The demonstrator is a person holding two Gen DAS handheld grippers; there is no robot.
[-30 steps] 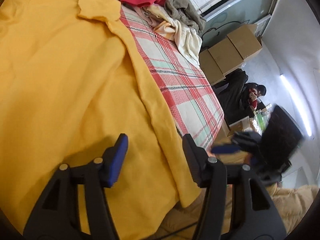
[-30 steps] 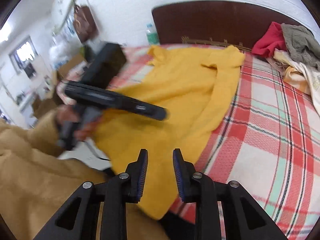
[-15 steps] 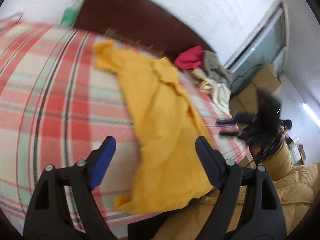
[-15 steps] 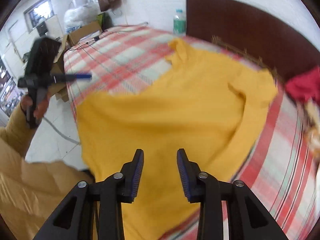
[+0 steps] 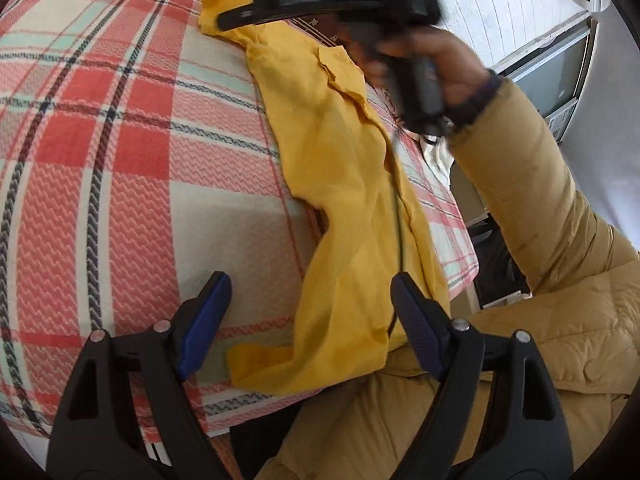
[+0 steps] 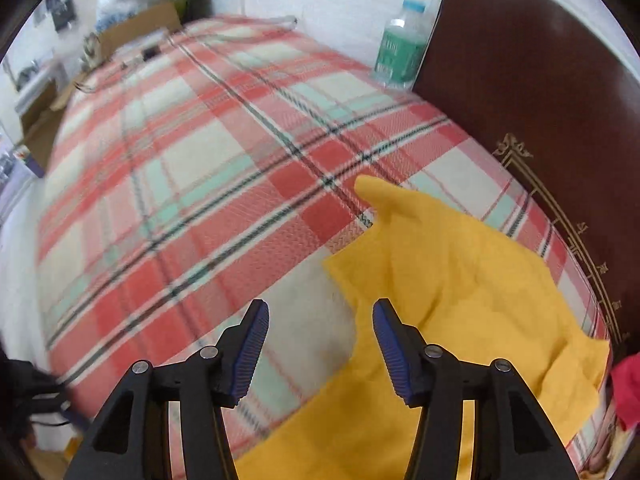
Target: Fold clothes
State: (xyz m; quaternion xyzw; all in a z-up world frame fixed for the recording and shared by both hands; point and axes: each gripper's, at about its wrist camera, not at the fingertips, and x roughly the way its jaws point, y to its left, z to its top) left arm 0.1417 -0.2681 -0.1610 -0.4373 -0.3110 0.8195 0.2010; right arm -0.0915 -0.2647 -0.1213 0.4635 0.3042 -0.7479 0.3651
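A yellow shirt [image 5: 340, 184] lies spread on the plaid bed cover [image 5: 120, 152], reaching from the headboard to the near edge. My left gripper [image 5: 308, 316] is open and empty, just above the shirt's near hem corner. My right gripper [image 6: 318, 344] is open and empty, hovering over the shirt's [image 6: 460, 300] left edge near a sleeve. In the left wrist view the right gripper [image 5: 320, 0] shows at the top, held over the far sleeve.
A dark brown headboard [image 6: 540, 92] runs along the bed's far side. A green-labelled water bottle [image 6: 400, 48] stands beside it. Cardboard boxes [image 6: 136, 28] sit past the bed's far left. A red garment [image 6: 628, 392] lies at the right edge.
Both grippers swung toward the shirt's left side. The right gripper opened wider and moved up the bed toward the far sleeve. The left one dropped toward the near hem.
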